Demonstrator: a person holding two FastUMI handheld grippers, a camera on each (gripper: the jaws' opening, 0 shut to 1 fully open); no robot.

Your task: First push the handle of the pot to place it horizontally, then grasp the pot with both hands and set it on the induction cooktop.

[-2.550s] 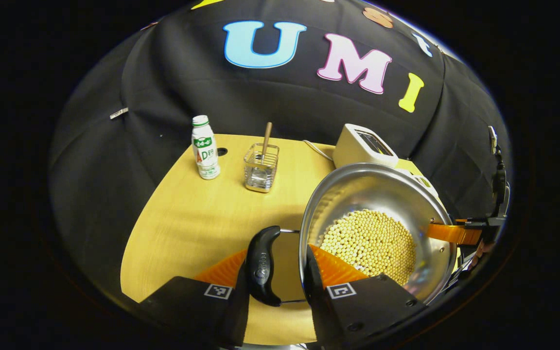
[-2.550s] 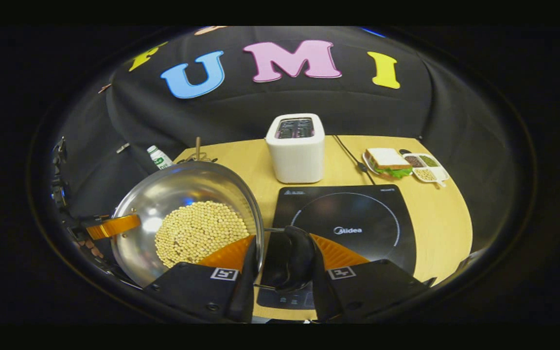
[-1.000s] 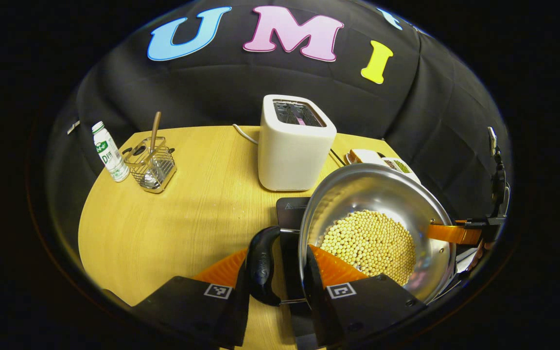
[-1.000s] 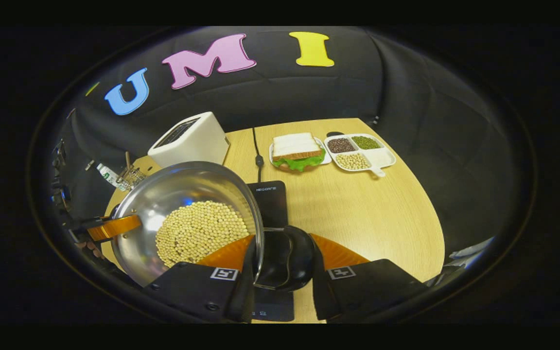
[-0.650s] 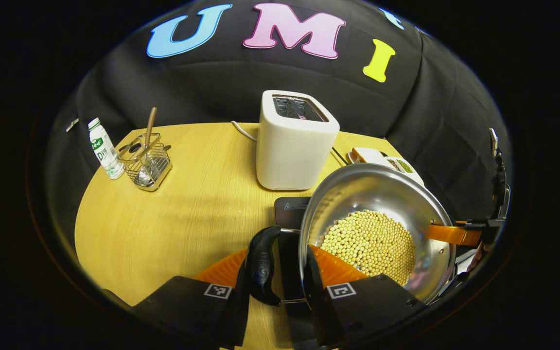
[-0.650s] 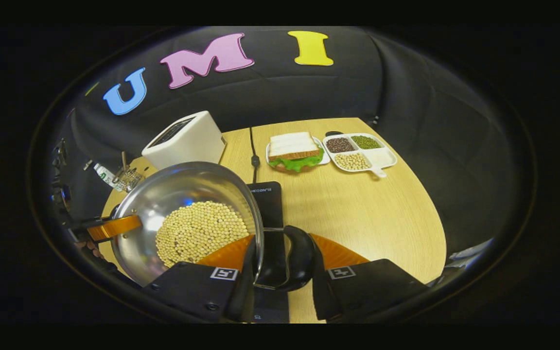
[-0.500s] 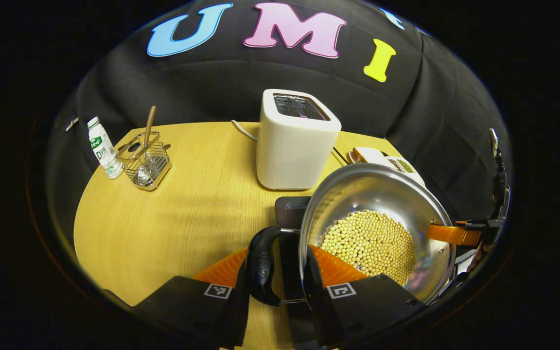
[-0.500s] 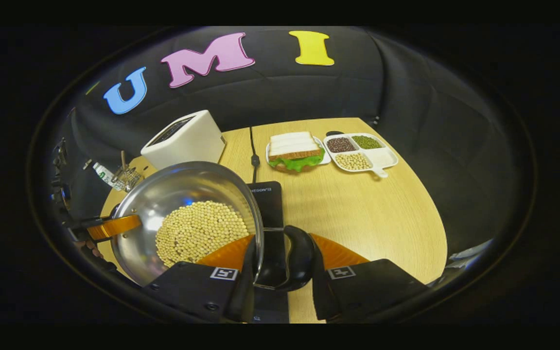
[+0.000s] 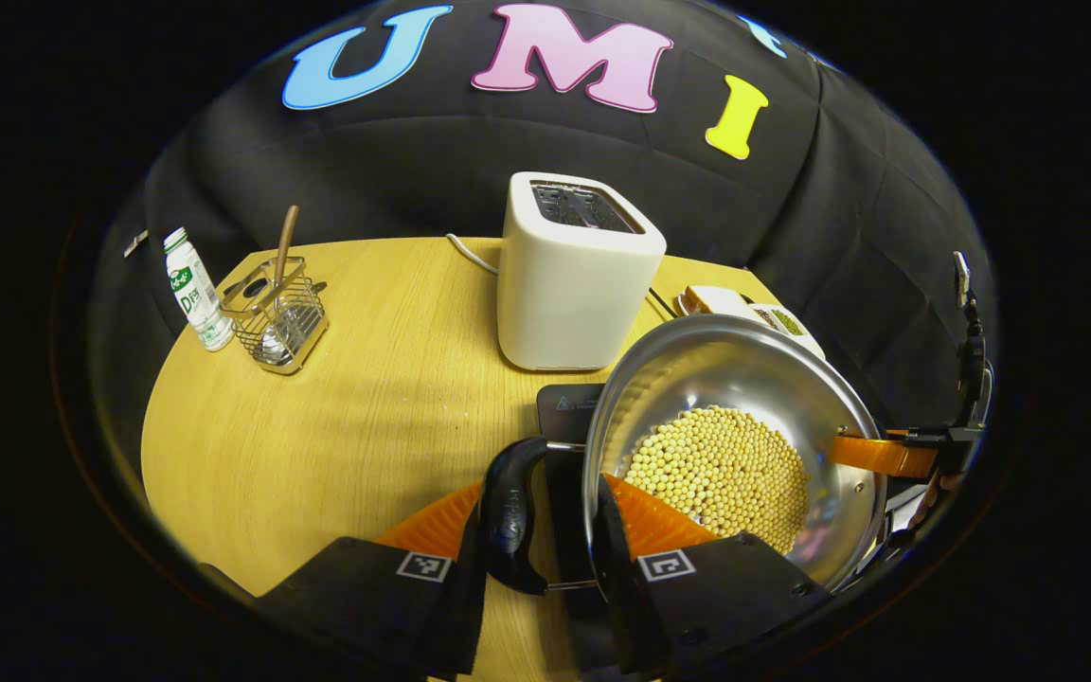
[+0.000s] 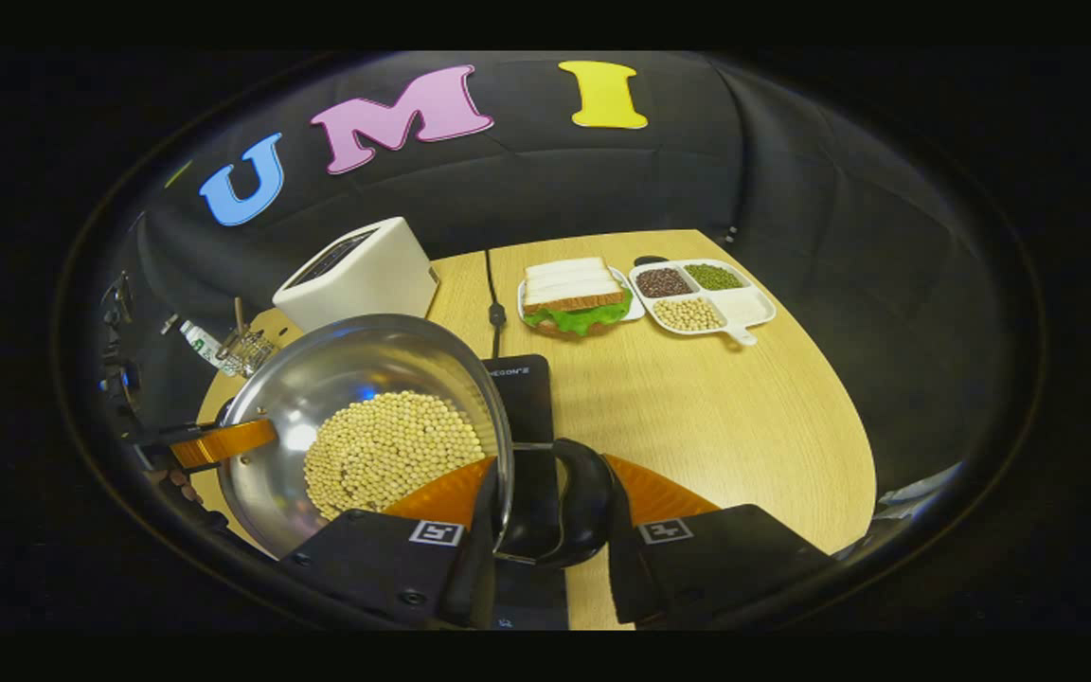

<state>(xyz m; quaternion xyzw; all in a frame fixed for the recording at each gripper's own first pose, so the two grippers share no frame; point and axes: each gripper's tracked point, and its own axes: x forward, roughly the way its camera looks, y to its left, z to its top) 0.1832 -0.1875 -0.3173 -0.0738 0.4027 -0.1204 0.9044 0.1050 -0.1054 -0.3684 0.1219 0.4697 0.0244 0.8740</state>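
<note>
In the left gripper view, one small bottle (image 9: 188, 290) and one wire basket (image 9: 276, 314) holding a wooden stick stand side by side at the far left of the desk (image 9: 366, 398), with one white toaster (image 9: 574, 272) farther right. Below it, the left claw (image 9: 538, 530) is clenched on the pot's black side handle (image 9: 510, 516), the orange fingers pressing it from either side, so the steel pot (image 9: 730, 379), loaded with pale beans (image 9: 721, 469), lies just right of this claw. A corner of the black induction cooktop (image 9: 564, 409) shows beside and under the pot's rim; whether the pot touches it I cannot tell. At the pot's far rim an orange finger of the other claw meets the steel. In the right gripper view, the pot (image 10: 337, 374) sits left of the right claw (image 10: 550, 516), which is clamped on the second black handle (image 10: 585, 502), one on each side of the pot. Beyond, the cooktop (image 10: 519, 393) peeks out, then one sandwich (image 10: 572, 292) on a plate and one divided dish (image 10: 711, 296) with three filled sections.
</note>
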